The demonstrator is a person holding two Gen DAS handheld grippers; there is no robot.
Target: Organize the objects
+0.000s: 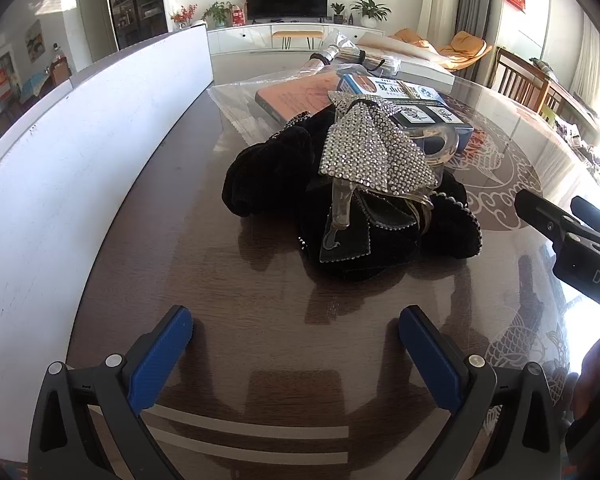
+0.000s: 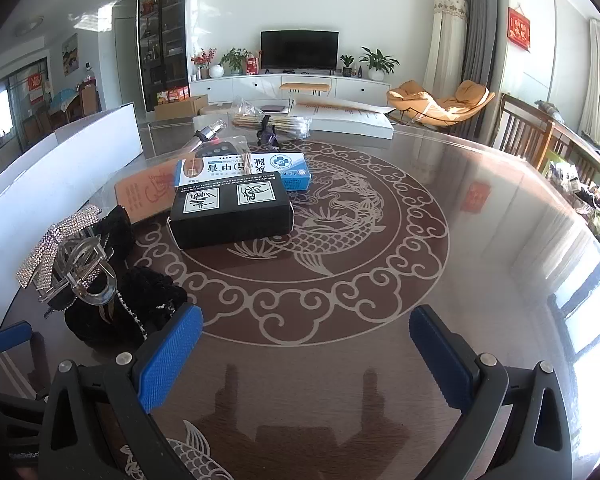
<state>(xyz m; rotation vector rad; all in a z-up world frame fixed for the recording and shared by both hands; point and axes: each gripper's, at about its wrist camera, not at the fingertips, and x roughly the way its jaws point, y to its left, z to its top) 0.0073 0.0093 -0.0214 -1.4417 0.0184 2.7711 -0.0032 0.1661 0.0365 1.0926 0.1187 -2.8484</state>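
A heap of hair accessories lies on the glass-topped table: black velvet bows point(image 1: 276, 172) point(image 2: 116, 320), a rhinestone bow point(image 1: 368, 152) point(image 2: 56, 240) and a clear plastic claw clip point(image 1: 340, 216) point(image 2: 88, 268). Behind them lie a black box point(image 2: 230, 214) point(image 1: 428, 116), a blue-and-white box point(image 2: 252, 168) point(image 1: 384, 88) and an orange flat package point(image 1: 300, 98) point(image 2: 144, 192). My left gripper point(image 1: 296, 344) is open, a short way in front of the heap. My right gripper point(image 2: 306, 344) is open over bare table, the heap at its left finger.
A long white box point(image 1: 80, 160) point(image 2: 60, 176) runs along the table's left side. At the far end lie a bundle of sticks in plastic point(image 2: 272, 122) and a small bottle point(image 2: 208, 134). Wooden chairs point(image 2: 540, 136) stand on the right. The table's carp pattern point(image 2: 332, 232) area is open.
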